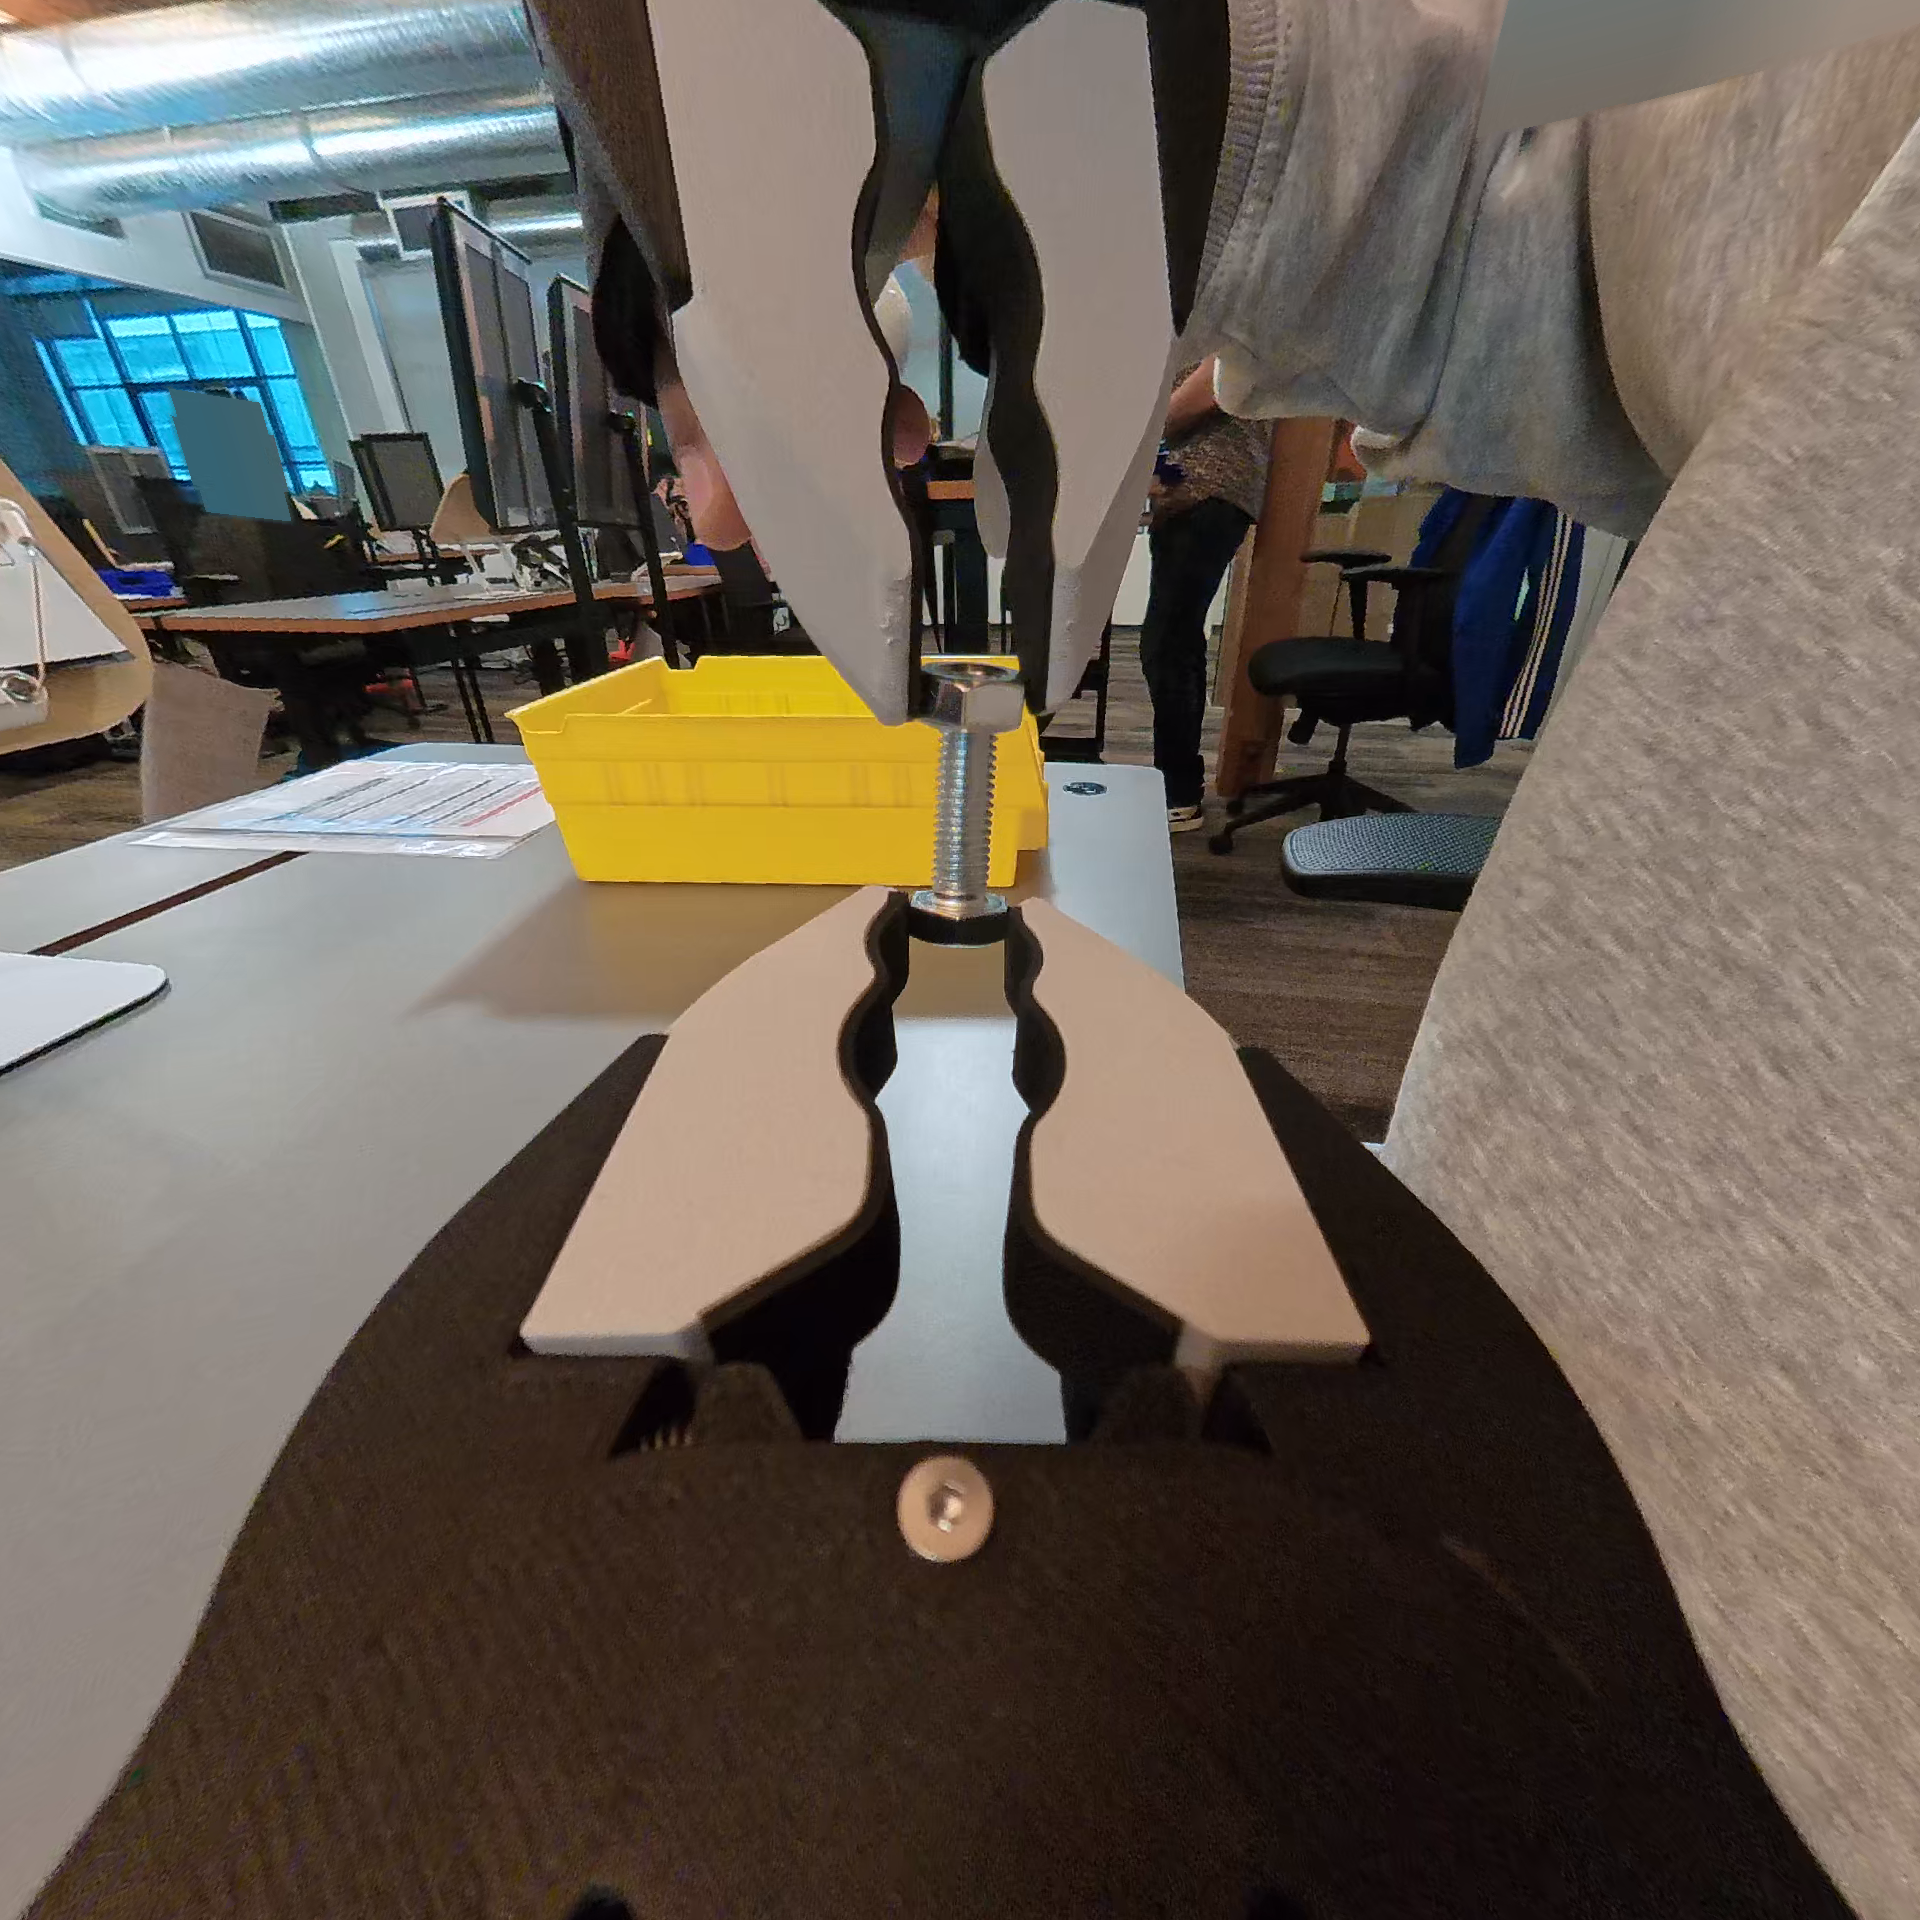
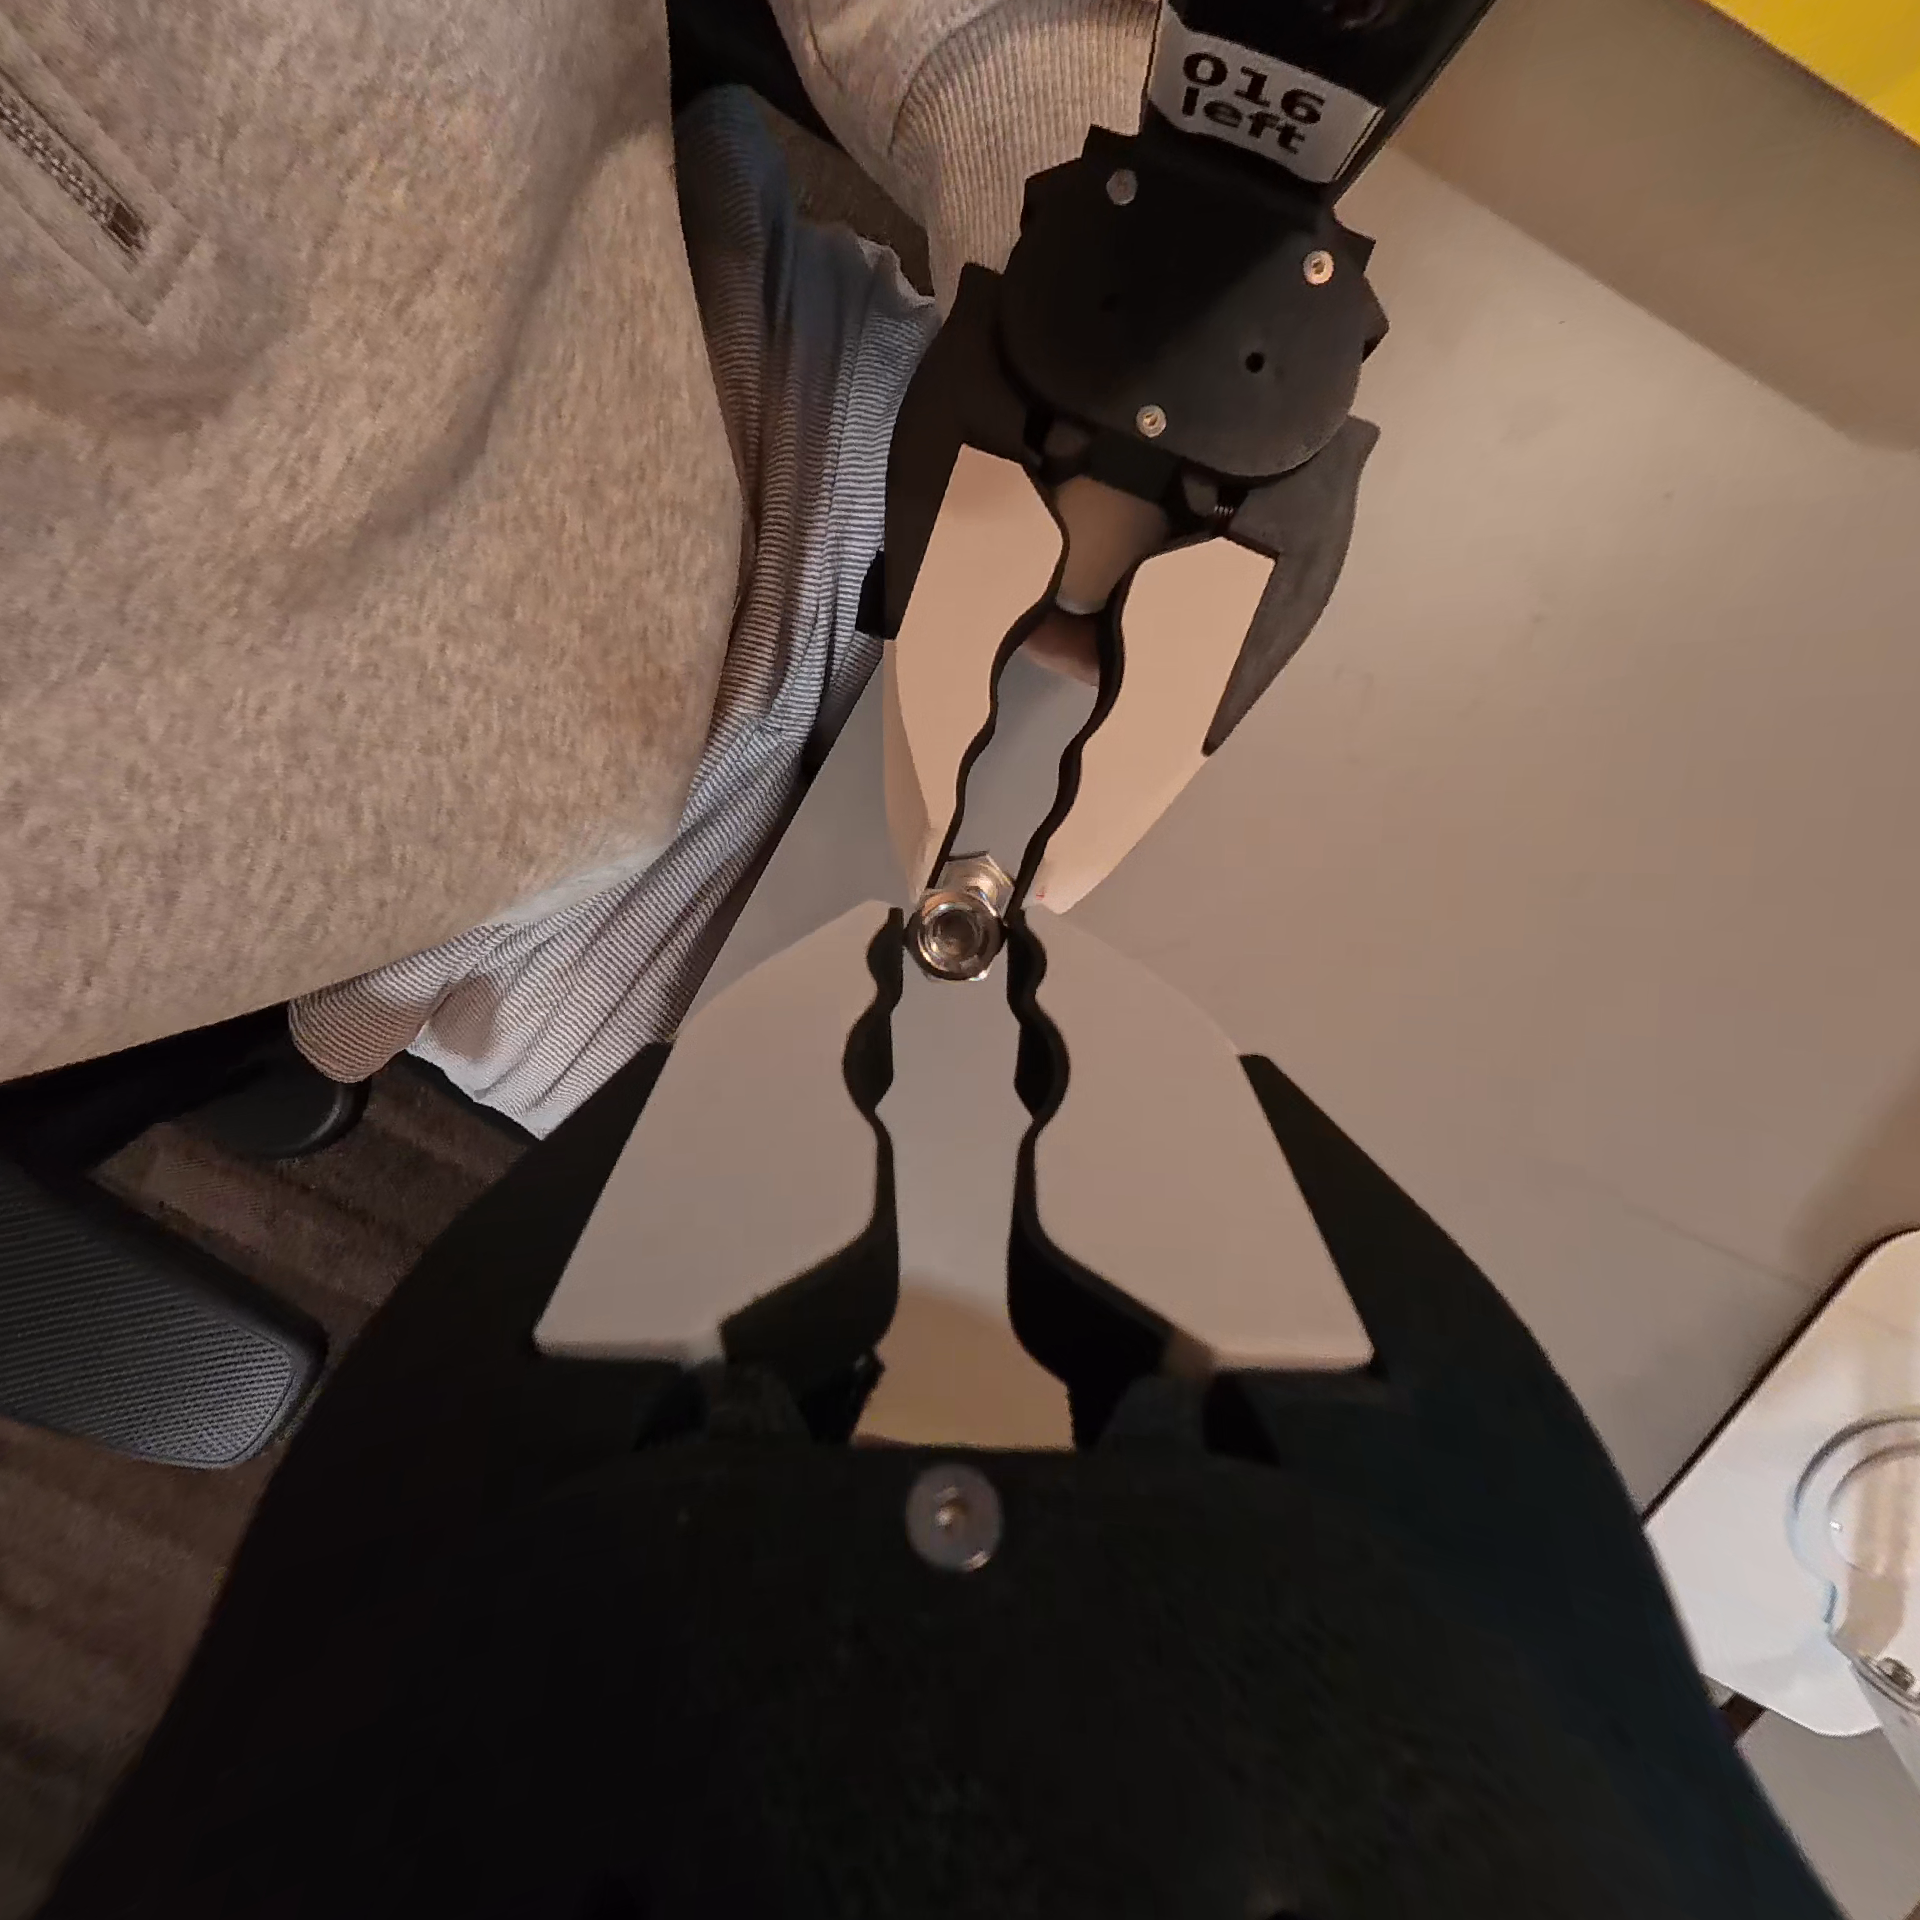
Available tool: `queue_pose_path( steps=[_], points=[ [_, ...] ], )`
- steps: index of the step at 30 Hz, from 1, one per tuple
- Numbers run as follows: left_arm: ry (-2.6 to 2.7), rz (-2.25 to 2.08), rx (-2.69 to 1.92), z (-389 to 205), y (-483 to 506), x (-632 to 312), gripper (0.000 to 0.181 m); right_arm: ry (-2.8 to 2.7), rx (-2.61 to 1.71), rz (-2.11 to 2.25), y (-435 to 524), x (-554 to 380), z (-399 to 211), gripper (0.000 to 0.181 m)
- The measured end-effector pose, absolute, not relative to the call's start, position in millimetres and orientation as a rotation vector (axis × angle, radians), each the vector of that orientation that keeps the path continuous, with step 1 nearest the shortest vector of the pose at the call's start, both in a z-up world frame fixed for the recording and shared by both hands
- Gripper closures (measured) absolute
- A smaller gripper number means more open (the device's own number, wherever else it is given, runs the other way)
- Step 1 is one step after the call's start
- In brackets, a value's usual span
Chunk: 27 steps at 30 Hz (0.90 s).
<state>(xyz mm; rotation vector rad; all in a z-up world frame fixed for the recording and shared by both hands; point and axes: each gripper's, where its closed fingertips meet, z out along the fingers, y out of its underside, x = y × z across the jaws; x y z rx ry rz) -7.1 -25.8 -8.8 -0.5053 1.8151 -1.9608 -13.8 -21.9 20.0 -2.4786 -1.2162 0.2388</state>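
A silver bolt (image 1: 966, 810) stands upright in the air above the grey table (image 1: 312, 1091). My left gripper (image 1: 956, 925) is shut on the hex nut (image 1: 956, 906) at the bolt's lower end. My right gripper (image 1: 971, 707) comes down from above and is shut on the bolt's hex head. In the right wrist view my right gripper (image 2: 951, 940) grips the bolt head (image 2: 948, 938), seen end-on. The left gripper (image 2: 977, 878) reaches in from the top there, with the nut (image 2: 982, 871) between its tips.
A yellow bin (image 1: 727, 800) stands on the table just behind the bolt. A printed sheet (image 1: 364, 805) lies to its left. A white pad (image 2: 1818, 1558) with a clear object lies on the table. A person's grey sleeve (image 1: 1662, 1039) fills the right side. Office chairs (image 1: 1351, 665) stand beyond the table. Both grippers' tips are close together, under 4 cm apart.
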Motion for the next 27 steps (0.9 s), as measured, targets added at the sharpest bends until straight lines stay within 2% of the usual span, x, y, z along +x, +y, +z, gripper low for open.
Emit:
queue_pose_path(
  steps=[15,27],
  points=[
    [1.778,-2.087,-0.595,-4.8,-20.8,-4.3,0.163,-1.117,-2.452,0.218,-13.2,-7.6,23.4,0.162],
    [1.754,-2.019,-0.617,-7.0,-17.7,1.0,0.163,-0.931,-2.505,0.183,-9.7,-2.2,21.1,0.162]
  ],
)
